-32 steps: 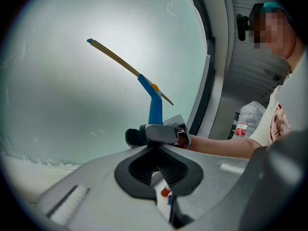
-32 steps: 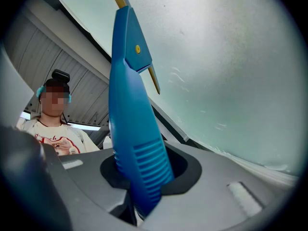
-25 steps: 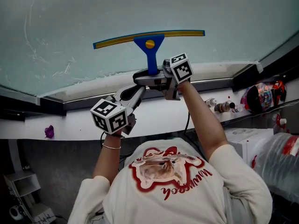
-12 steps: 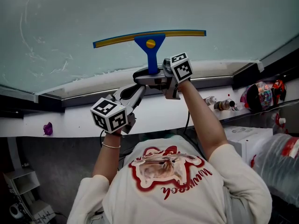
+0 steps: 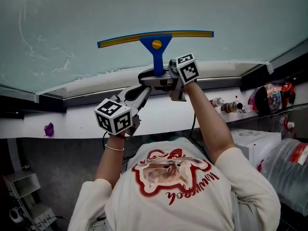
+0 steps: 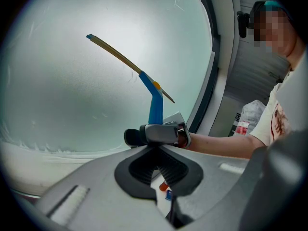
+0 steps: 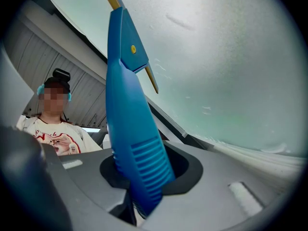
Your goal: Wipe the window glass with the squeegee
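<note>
The squeegee [image 5: 157,52] has a blue handle and a long yellow-and-blue blade laid flat against the frosted window glass [image 5: 72,18]. My right gripper [image 5: 155,78] is shut on the bottom of the handle, just above the sill. In the right gripper view the ribbed blue handle [image 7: 137,148] stands up between the jaws of the right gripper [image 7: 139,179]. My left gripper [image 5: 143,93] sits just below and left of it, shut with nothing in it. The left gripper view shows the left gripper [image 6: 155,166] under the right gripper [image 6: 161,134] and the squeegee [image 6: 155,105].
A white sill and dark frame [image 5: 86,88] run under the glass. Thin streaks mark the glass at the left [image 5: 29,28]. Small bottles [image 5: 226,107], a colourful round object [image 5: 270,98], a white box [image 5: 255,142] and a plastic bag [image 5: 288,162] lie at the right. A purple scrap [image 5: 48,129] is at the left.
The squeegee and the right gripper have crept slightly up and to the right on the glass. The left gripper has followed a little.
</note>
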`<state>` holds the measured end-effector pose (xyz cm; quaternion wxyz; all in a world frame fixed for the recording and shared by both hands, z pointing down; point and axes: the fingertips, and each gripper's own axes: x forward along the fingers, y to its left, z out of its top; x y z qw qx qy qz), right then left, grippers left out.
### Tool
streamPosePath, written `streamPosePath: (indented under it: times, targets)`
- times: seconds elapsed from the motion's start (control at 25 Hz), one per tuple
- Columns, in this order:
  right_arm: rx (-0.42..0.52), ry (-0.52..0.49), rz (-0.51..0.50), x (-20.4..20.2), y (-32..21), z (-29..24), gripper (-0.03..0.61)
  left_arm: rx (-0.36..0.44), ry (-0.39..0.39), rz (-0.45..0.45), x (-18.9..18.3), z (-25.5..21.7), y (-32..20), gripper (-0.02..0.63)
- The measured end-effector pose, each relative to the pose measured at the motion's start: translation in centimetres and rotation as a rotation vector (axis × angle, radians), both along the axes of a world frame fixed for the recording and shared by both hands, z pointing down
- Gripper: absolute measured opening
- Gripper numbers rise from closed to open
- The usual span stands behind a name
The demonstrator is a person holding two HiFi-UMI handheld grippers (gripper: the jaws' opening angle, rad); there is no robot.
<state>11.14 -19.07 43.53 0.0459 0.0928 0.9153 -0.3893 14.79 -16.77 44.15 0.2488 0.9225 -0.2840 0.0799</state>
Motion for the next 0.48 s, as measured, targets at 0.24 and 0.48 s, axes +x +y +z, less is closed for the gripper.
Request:
streamPosePath:
  times: [0.24, 0.48]
  targets:
    - [-0.008, 0.008, -0.003, 0.1, 0.2, 0.6, 0.112, -0.013, -0.005, -0.002, 0.1, 0.6, 0.2, 0.002]
    - [-0.019, 0.008, -0.004, 0.1, 0.3, 1.2, 0.112, -0.025, -0.013, -0.002, 0.2, 1.2, 0.3, 0.002]
